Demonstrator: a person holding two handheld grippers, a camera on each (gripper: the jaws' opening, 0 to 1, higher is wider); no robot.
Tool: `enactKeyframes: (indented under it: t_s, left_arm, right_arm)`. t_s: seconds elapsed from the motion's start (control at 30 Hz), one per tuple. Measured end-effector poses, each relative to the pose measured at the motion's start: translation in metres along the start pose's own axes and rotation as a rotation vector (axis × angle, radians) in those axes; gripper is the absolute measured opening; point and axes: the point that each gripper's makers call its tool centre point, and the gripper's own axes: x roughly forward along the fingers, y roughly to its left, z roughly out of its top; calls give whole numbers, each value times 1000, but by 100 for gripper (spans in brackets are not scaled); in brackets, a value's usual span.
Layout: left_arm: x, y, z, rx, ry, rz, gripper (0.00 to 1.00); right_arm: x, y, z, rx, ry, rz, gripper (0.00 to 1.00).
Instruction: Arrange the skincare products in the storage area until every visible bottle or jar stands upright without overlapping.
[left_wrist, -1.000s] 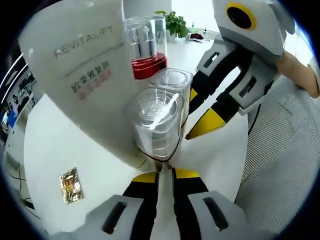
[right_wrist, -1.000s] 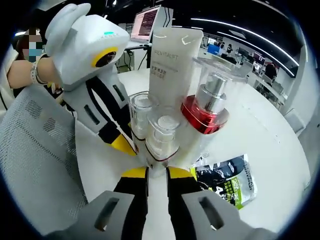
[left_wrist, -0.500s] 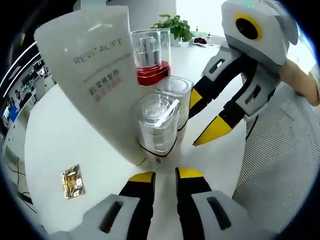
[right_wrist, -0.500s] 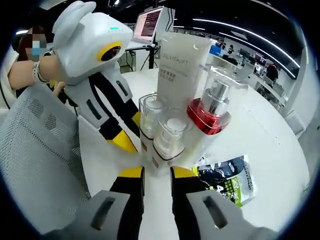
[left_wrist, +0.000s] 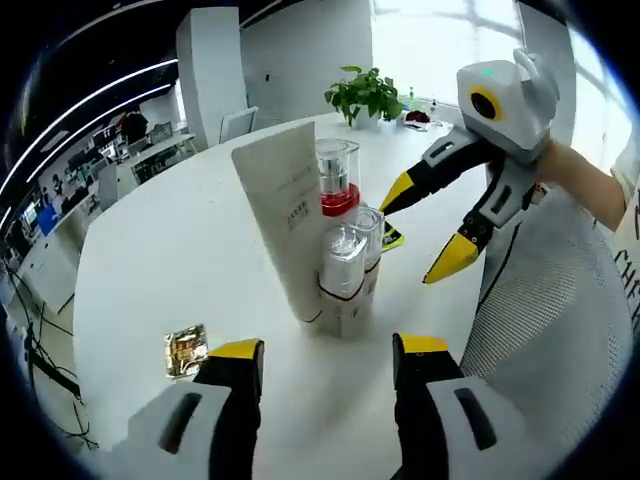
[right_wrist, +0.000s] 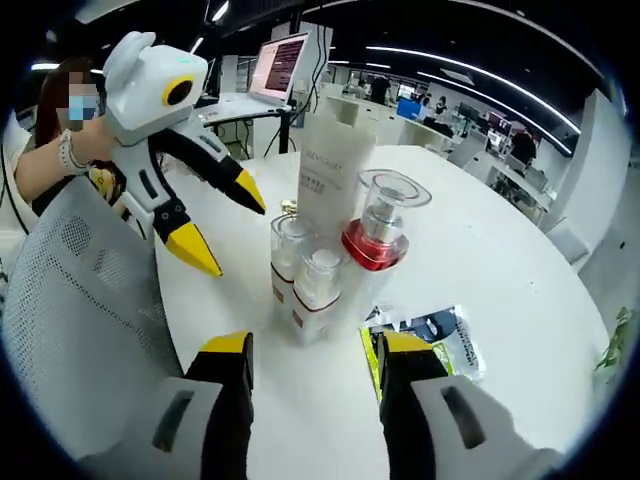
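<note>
Left gripper view: your left tongs (left_wrist: 325, 360) and right tongs (left_wrist: 428, 232) were wide open, empty; you should avoid toppling the upright bottles (left_wrist: 342, 270).

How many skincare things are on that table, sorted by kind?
Tube: 1
Red-based pump bottle: 1
Small clear bottles: 2
Sachets, one gold and one dark with green: 2
Total: 6

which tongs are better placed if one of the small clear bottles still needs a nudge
Probably the left tongs. They are open with the two small clear bottles straight ahead between the jaws. The right tongs also face them, but the green packet lies by one jaw. All bottles look upright already.
</note>
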Motion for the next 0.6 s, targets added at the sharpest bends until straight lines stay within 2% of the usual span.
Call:
enactKeyframes:
  t_s: [0.13, 0.3, 0.4, 0.47, 0.6]
  left_arm:
    - [-20, 4, 4, 16, -37, 26, 62]
    - [-35, 8, 2, 34, -71, 39, 76]
    - [-41, 1, 1, 41, -80, 33, 82]
    - [-45, 8, 3, 59, -112, 79, 84]
    - [-56, 3, 4, 52, -138, 71, 87]
  right_arm:
    - [-16, -5, 2, 20, -20, -43, 64]
    - [-32, -8, 10, 31, -59, -89, 76]
    - [-39, -7, 11, 27, -68, -107, 80]
    - [-42, -6, 10, 33, -66, -115, 81]
    - [-49, -2, 8, 48, -70, -119, 83]
